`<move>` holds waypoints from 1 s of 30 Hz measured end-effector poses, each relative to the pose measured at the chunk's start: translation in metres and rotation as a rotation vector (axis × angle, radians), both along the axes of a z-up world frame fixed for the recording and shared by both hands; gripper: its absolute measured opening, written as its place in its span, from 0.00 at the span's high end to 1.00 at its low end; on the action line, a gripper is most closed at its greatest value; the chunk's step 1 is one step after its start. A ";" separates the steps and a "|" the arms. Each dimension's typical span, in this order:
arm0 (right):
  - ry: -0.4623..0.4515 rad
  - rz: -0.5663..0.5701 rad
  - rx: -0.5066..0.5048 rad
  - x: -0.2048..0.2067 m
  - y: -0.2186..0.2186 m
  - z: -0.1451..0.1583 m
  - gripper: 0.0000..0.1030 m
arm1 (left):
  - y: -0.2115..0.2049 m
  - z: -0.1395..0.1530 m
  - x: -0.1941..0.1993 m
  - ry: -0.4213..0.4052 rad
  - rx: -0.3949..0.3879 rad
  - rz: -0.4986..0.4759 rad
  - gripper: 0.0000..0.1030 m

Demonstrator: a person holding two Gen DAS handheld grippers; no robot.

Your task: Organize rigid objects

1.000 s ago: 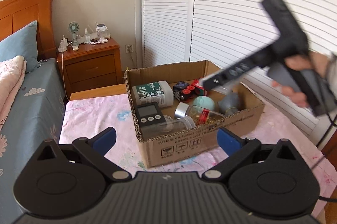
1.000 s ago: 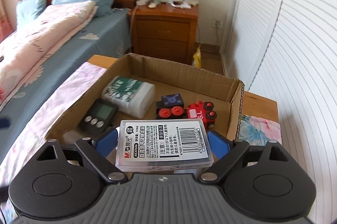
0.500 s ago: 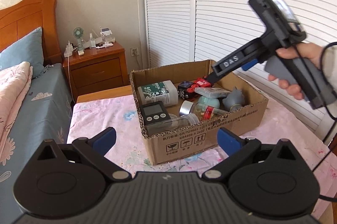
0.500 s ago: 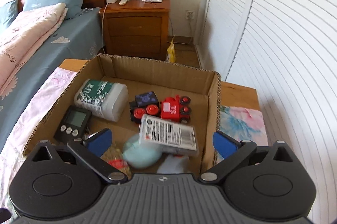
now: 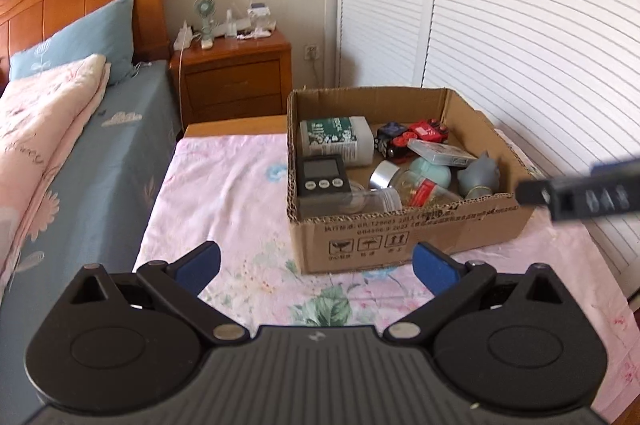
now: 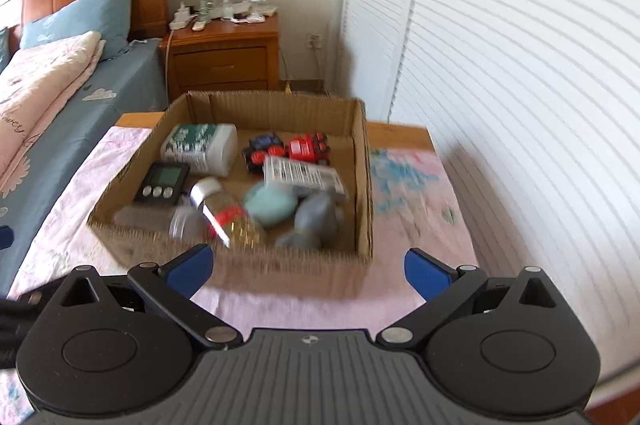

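Observation:
A cardboard box [image 5: 404, 229] [image 6: 362, 165] stands on the pink floral cloth. Inside lie a white bottle with a green label [image 5: 336, 139] [image 6: 200, 147], a black timer [image 5: 320, 179] [image 6: 162, 181], red and dark toy vehicles [image 5: 412, 137] [image 6: 288, 149], a clear flat case [image 5: 440, 152] [image 6: 302, 175], a jar with a red label [image 5: 420, 189] [image 6: 224, 217], a pale green round thing [image 6: 270, 203] and a grey figure [image 5: 480, 173] [image 6: 316, 217]. My left gripper [image 5: 316, 263] is open and empty in front of the box. My right gripper [image 6: 308, 269] is open and empty, just short of the box's near wall.
A bed with a blue sheet [image 5: 80, 161] and pink quilt [image 5: 36, 117] runs along the left. A wooden nightstand [image 5: 236, 77] with a small fan stands behind. White louvred doors [image 5: 520, 25] fill the right. A blurred part of the right tool [image 5: 580, 193] shows at the right edge.
The right gripper opened and let the clear case drop into the box, then drew back toward the near side. The right tool slid out to the right edge of the left wrist view.

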State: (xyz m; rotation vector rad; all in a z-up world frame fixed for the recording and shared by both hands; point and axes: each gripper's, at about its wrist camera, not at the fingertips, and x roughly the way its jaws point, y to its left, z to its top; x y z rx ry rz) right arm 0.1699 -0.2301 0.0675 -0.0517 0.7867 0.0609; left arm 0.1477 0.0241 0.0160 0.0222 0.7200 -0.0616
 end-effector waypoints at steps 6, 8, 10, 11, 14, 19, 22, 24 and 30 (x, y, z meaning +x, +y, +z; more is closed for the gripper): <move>0.029 -0.047 0.033 -0.029 -0.004 -0.012 0.00 | -0.010 0.004 -0.003 0.006 0.020 0.015 0.01; 0.031 -0.052 0.032 -0.034 -0.004 -0.014 0.00 | -0.014 0.005 -0.004 0.008 0.033 0.020 0.01; 0.032 -0.053 0.034 -0.037 -0.004 -0.015 0.00 | -0.017 0.005 -0.004 0.013 0.043 0.018 0.01; 0.031 -0.058 0.033 -0.037 -0.004 -0.015 0.00 | -0.019 0.005 -0.004 0.016 0.048 0.016 0.01; 0.030 -0.062 0.034 -0.038 -0.006 -0.015 0.00 | -0.022 0.006 -0.005 0.019 0.056 0.013 0.01; 0.025 -0.056 0.039 -0.040 -0.006 -0.014 0.00 | -0.022 0.008 -0.006 0.020 0.060 0.027 0.01; 0.028 -0.056 0.035 -0.039 -0.006 -0.015 0.00 | -0.022 0.009 -0.006 0.021 0.060 0.028 0.01; 0.029 -0.055 0.034 -0.039 -0.006 -0.015 0.00 | -0.022 0.009 -0.006 0.022 0.061 0.029 0.01; 0.021 -0.052 0.033 -0.040 -0.005 -0.012 0.00 | -0.022 0.009 -0.006 0.028 0.062 0.026 0.01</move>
